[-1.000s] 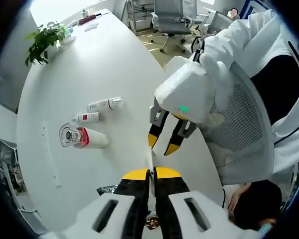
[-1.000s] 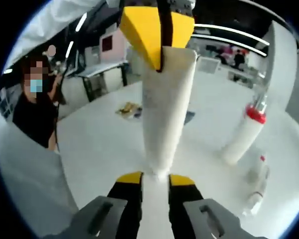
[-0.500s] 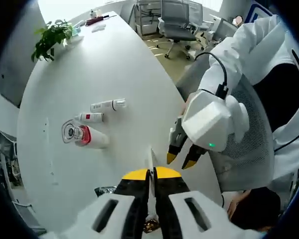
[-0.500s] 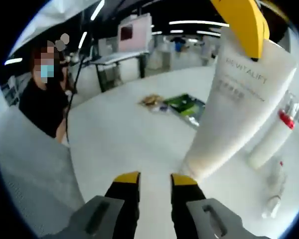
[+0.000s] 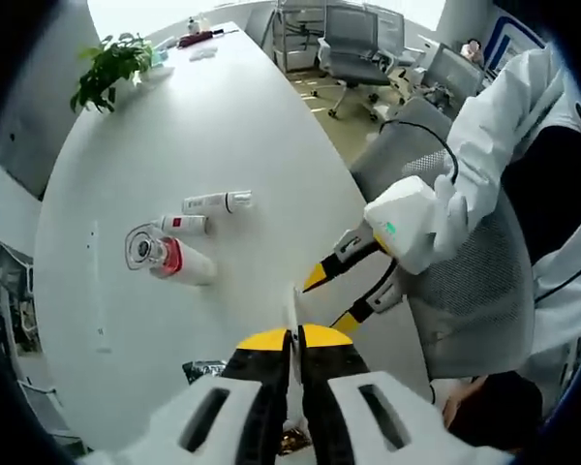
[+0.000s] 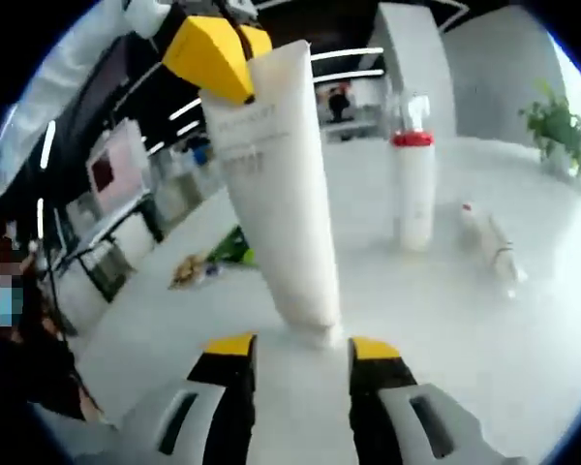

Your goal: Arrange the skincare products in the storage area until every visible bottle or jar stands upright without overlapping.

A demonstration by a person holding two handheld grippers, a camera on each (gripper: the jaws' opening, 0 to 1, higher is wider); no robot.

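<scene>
Since a second ago our right gripper (image 6: 300,346) has let go, jaws wide, while the left gripper (image 5: 290,336) pinches the white tube (image 6: 276,184) standing cap-down on the bench (image 5: 174,126); we release gently

A potted plant (image 5: 105,76) at the white table's (image 5: 232,126) far end — grey office chairs (image 5: 353,48) beyond.

The tube (image 6: 276,194) carries faint lettering near its top, too blurred to read. No other print on the bottles is legible.
</scene>
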